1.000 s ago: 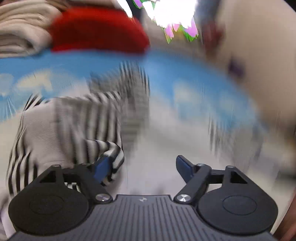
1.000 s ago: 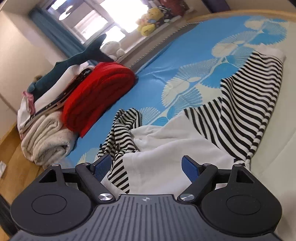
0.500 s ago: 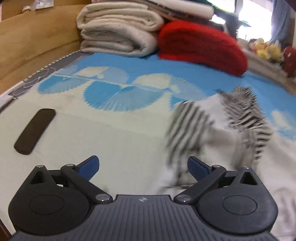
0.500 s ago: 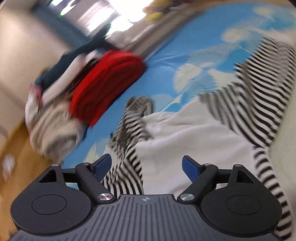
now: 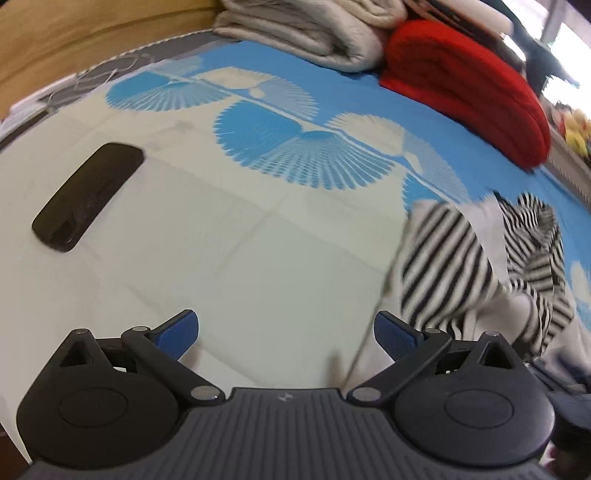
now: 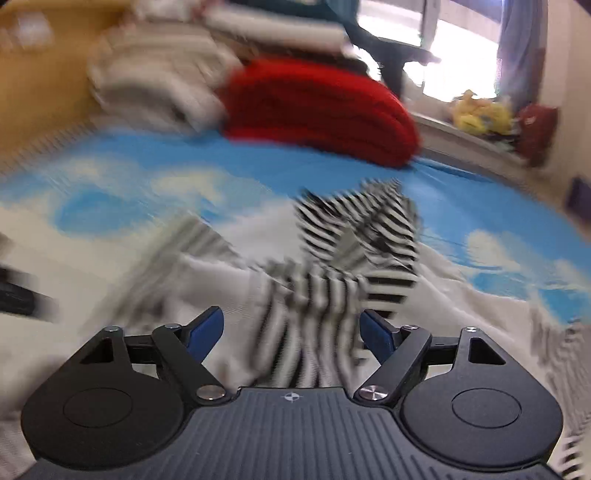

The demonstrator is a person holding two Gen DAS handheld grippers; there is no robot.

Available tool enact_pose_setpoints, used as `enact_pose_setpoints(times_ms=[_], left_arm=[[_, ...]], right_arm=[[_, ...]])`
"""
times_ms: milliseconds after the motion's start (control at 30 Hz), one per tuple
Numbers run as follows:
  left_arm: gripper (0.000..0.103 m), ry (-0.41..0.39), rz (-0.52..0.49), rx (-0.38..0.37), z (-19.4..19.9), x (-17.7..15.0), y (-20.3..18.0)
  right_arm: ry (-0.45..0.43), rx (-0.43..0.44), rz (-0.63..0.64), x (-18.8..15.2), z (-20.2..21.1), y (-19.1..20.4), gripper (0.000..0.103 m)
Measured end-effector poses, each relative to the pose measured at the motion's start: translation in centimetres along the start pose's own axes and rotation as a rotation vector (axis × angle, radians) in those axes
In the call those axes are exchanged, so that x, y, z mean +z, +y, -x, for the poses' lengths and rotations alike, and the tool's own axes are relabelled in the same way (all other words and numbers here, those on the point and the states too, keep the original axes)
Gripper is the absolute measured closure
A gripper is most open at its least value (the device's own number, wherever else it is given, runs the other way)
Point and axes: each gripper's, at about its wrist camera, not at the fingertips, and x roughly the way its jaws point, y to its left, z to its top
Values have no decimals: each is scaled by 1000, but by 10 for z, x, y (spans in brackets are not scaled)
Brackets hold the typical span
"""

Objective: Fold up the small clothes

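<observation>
One black-and-white striped garment with a plain white body [image 5: 461,258] lies crumpled on the bed's blue-and-cream fan-print sheet [image 5: 258,221]; in the left wrist view it sits to the right, just beside the right blue pad; left claw [image 5: 286,332] spread open, nothing between its fingers, over bare cream sheet; right claw [image 6: 291,330] also spread open, the same striped garment [image 6: 332,273] showing between and ahead of its two blue pads, blur too heavy to tell if they touch it; one flat black oblong object [image 5: 86,195] on the sheet at left, well apart from the garment; one folded red blanket [image 5: 469,88] and one stack of folded beige blankets [image 5: 314,33] at the far edge; no readable writing; no containers.
</observation>
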Motion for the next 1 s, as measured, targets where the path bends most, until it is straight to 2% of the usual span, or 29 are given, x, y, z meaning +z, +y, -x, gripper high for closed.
enact_pose_setpoints(times_ms=[33,67,100,133,200,300,367,433,500,533,567,600,633,667,733,800,867,933,1000], left_arm=[[1,2,17,1,1,2,4],[1,2,40,3,2,5,9],[1,-1,58,3,3,8,13],[1,-5,78,2,5,11,17],[1,-13,106,3,7,13,24],[1,3,136,-2,7,13,29],[1,32,155,-23,4,12,29],[1,61,162,-41,0,9,27],[1,71,151,-45,-1,6,22],[1,70,141,-42,-1,5,19],[1,65,132,-42,-1,3,16],[1,59,120,-46,1,2,13],[1,54,107,-52,2,1,9],[1,50,96,-55,2,0,6],[1,41,75,-53,4,-3,-2],[1,37,69,-42,3,-5,-8],[1,39,70,-39,-1,-7,-13],[1,51,65,-25,-5,-10,-19],[1,66,44,-25,-10,-12,-26]], right_arm=[[60,-20,15,2,-14,5,78],[119,-3,28,5,-25,7,101],[150,25,15,11,-30,7,102],[137,66,-22,25,-25,6,102],[66,169,-96,56,-2,-4,102],[-68,369,-239,100,47,-38,102],[-150,433,-281,108,71,-71,102],[-201,437,-346,93,76,-118,101],[-165,398,-447,61,61,-169,80],[-109,307,-520,36,48,-198,46],[-33,146,-590,5,36,-226,30],[34,6,-630,-20,28,-245,31],[90,-87,-647,-47,24,-264,33],[107,-103,-670,-68,26,-277,33],[128,-45,-756,-85,31,-294,33],[37,75,-795,-76,43,-292,33],[-44,157,-757,-65,49,-277,30],[-23,192,-703,-60,36,-256,30],[59,163,-662,-57,12,-240,30]])
